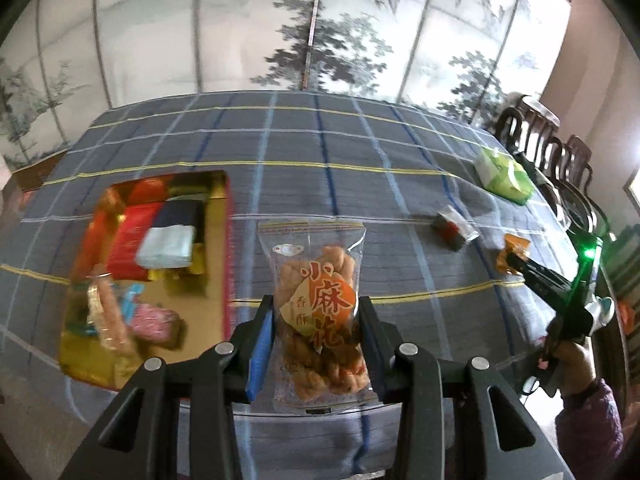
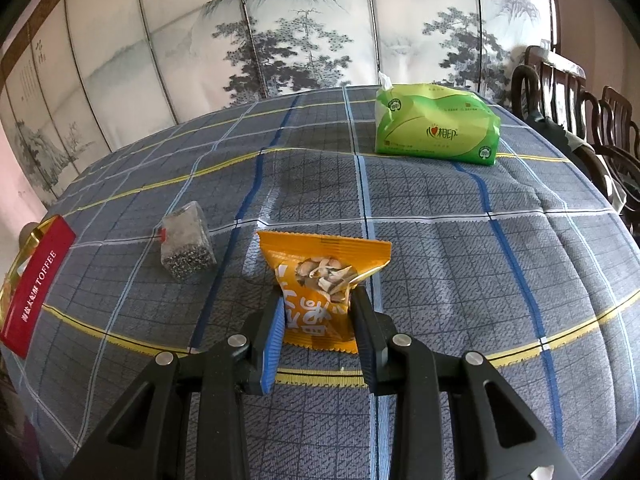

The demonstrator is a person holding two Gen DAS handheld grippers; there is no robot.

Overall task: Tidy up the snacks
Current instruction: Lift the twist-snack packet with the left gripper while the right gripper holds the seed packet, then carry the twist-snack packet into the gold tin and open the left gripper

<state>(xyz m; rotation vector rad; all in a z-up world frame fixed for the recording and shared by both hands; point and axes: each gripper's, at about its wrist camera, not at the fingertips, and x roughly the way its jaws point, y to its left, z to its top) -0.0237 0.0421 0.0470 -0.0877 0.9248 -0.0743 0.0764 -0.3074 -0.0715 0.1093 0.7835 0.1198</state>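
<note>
My left gripper [image 1: 316, 304] is shut on a clear packet of fried dough twists [image 1: 316, 264] with an orange label, held upright above the checked tablecloth. To its left lies an open red and gold tin [image 1: 226, 248] with several snacks inside. My right gripper [image 2: 318, 300] is shut on the lower half of an orange nut packet [image 2: 320, 260], low at the cloth. In the left wrist view, that right gripper [image 1: 514, 262] and its orange packet [image 1: 516, 246] show at the right edge. A small clear packet of dark seeds [image 2: 186, 248] lies loose to the left of the orange packet.
A green tissue pack [image 2: 436, 128] sits at the far right of the table. Dark wooden chairs [image 2: 580, 108] line the right side. The red tin's TOFFEE side [image 2: 36, 284] is at the left edge. A painted folding screen stands behind the table. A hand in a purple sleeve [image 1: 588, 420] holds the right gripper.
</note>
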